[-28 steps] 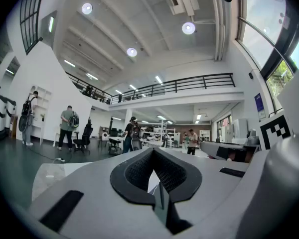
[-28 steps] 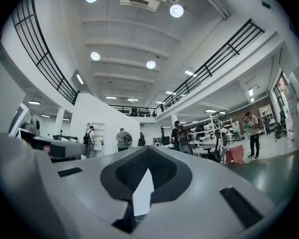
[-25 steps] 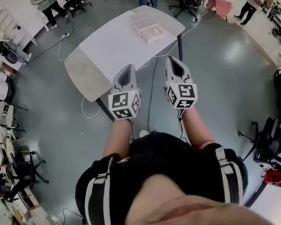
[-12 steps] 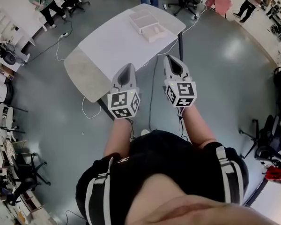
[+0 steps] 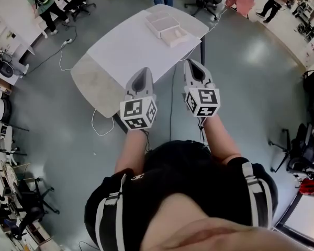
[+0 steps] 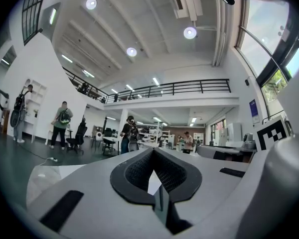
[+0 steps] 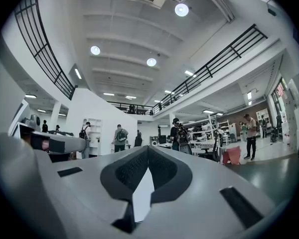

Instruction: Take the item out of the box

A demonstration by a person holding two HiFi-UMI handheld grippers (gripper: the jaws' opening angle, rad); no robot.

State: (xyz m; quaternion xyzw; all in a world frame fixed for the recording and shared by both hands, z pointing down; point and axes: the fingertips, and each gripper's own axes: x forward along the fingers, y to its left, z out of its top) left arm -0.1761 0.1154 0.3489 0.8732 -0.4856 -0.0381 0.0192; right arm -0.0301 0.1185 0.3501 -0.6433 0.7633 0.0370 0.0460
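White table (image 5: pixel 125 51) holds a box (image 5: pixel 165 27), grey floor (image 5: pixel 240 77) around; left gripper (image 5: pixel 145 72) and right gripper (image 5: pixel 192 63) jaws closed, empty.

A white worktop (image 5: pixel 131 51) with rounded corners stands on the glossy grey floor (image 5: pixel 240 88); its near left end looks duller and mottled. At its far right end lies a pale, shallow box (image 5: pixel 165 26), seemingly in two parts side by side. A thin cable (image 5: pixel 94 125) loops on the floor by the near corner.
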